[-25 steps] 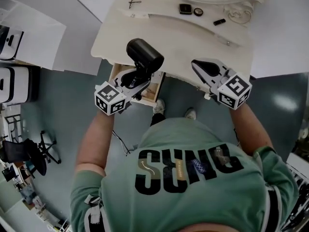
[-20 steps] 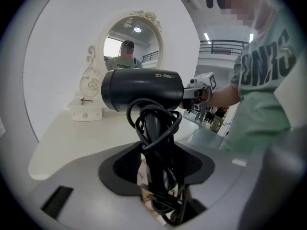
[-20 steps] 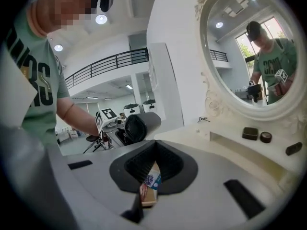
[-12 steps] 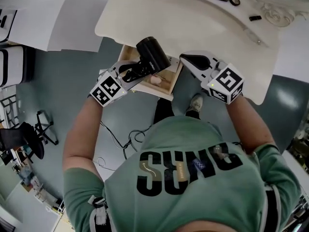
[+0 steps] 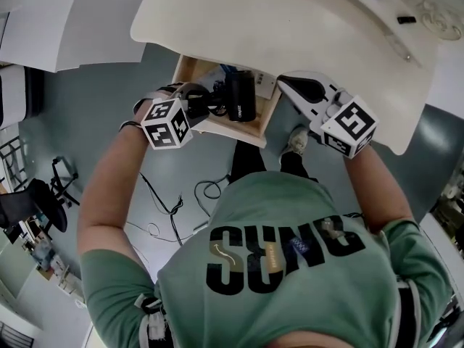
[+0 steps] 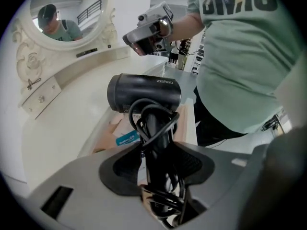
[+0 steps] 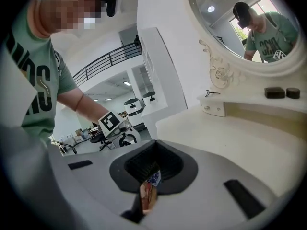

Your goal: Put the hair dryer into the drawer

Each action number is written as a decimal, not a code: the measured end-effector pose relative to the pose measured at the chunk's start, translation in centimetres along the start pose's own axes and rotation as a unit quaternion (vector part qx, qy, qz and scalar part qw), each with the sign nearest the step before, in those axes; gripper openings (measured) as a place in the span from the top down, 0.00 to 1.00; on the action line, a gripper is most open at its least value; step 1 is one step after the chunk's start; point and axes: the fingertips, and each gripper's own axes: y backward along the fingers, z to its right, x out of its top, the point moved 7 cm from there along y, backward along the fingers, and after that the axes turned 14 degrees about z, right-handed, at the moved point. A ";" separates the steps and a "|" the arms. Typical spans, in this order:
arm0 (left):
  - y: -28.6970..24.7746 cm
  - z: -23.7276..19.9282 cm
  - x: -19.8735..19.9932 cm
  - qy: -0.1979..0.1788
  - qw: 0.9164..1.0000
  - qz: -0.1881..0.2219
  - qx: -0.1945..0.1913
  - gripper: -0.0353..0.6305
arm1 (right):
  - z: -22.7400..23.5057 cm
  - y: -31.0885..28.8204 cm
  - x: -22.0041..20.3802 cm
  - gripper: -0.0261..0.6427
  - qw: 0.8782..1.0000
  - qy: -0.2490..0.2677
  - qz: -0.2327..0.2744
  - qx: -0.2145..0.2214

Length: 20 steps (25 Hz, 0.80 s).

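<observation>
A black hair dryer (image 5: 240, 96) with its cord wound round the handle hangs in my left gripper (image 5: 206, 107), just over the open wooden drawer (image 5: 217, 127) under the cream vanity table (image 5: 290, 27). In the left gripper view the jaws (image 6: 156, 163) clamp the handle and the barrel (image 6: 144, 92) lies crosswise above the drawer's inside (image 6: 187, 123). My right gripper (image 5: 291, 85) hovers to the right of the drawer at the table's front edge. Its jaws (image 7: 146, 195) stand together with nothing between them.
The drawer holds a blue-labelled box (image 6: 127, 139) and other small things. A round mirror (image 7: 249, 28), two small black cases (image 7: 276, 92) and scissors (image 7: 211, 93) stand at the table's back. Loose cable (image 5: 174, 209) lies on the floor by the person's feet; a chair (image 5: 43, 209) stands left.
The left gripper has carried the hair dryer from above the table's edge down over the open drawer and tipped it over. The right gripper has stayed near the table edge.
</observation>
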 end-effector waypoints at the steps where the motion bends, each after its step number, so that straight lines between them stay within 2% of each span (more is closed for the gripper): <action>1: -0.4 -0.1 -0.2 -0.006 1.000 -0.007 -0.009 0.63 | 0.0 0.0 -0.2 0.97 1.000 -0.002 0.000 -0.001; 14: -6.0 -1.8 -1.9 -0.023 0.996 -0.059 -0.061 0.63 | 0.6 1.5 -2.2 0.97 1.000 -0.026 0.000 -0.015; 20: -7.6 -2.9 -3.5 -0.015 0.994 -0.080 -0.070 0.63 | 0.8 2.1 -2.9 0.97 0.999 -0.034 -0.003 -0.018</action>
